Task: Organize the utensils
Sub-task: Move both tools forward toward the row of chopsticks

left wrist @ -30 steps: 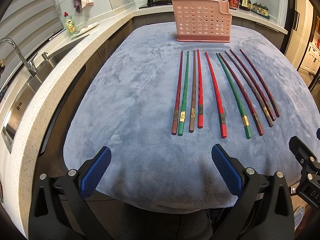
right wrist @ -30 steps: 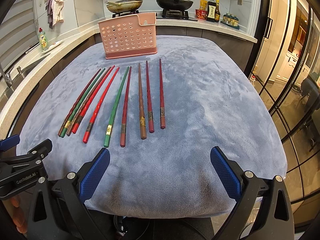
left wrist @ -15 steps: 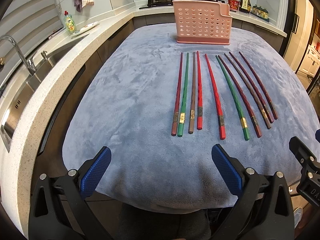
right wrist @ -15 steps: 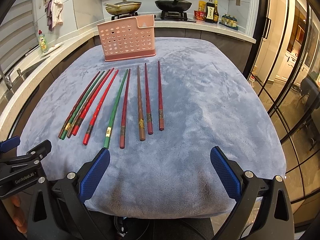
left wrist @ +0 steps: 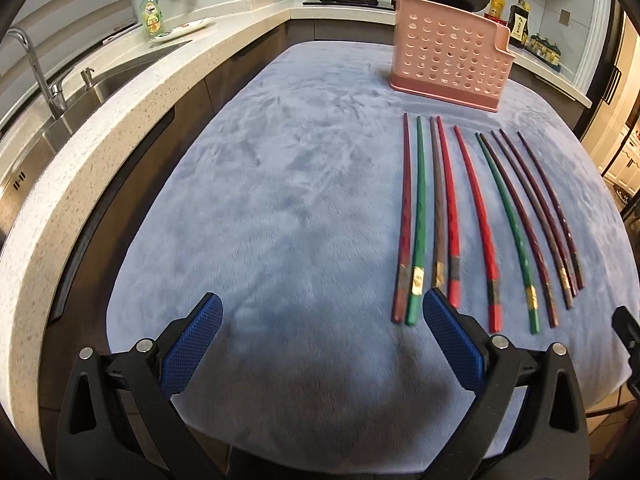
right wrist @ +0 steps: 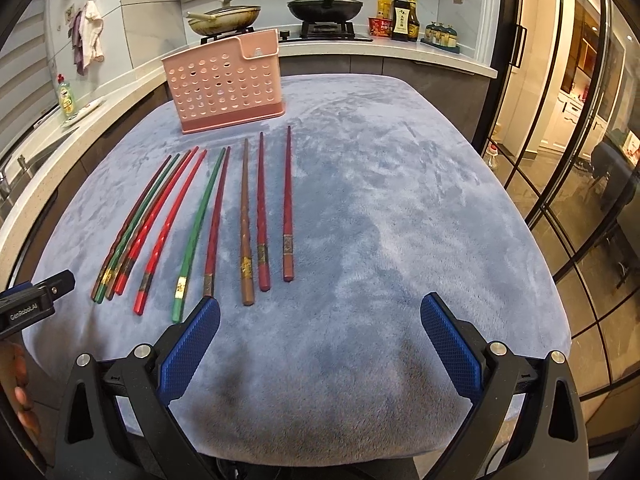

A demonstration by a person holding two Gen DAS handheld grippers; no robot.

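Note:
Several chopsticks (left wrist: 448,216) (right wrist: 216,216), red, green, brown and maroon, lie side by side on the blue-grey cloth (left wrist: 280,200) (right wrist: 380,208), thick ends toward me. A pink perforated utensil holder (left wrist: 450,66) (right wrist: 226,82) stands upright behind their tips. My left gripper (left wrist: 322,320) is open and empty above the near cloth, its right finger close to the green and red thick ends. My right gripper (right wrist: 320,320) hangs open and empty, its left finger beside a maroon chopstick's end. The left gripper's body (right wrist: 28,306) shows at the right wrist view's left edge.
A speckled stone counter (left wrist: 100,128) with a sink and faucet (left wrist: 36,72) runs along the left. A green soap bottle (left wrist: 152,14) stands there. Pans (right wrist: 324,6) and sauce bottles (right wrist: 404,20) sit on the back counter. Glass doors (right wrist: 580,160) line the right.
Both grippers have moved forward and lower over the cloth, closer to the thick ends of the chopsticks. The left view has swung leftward. Both stay open.

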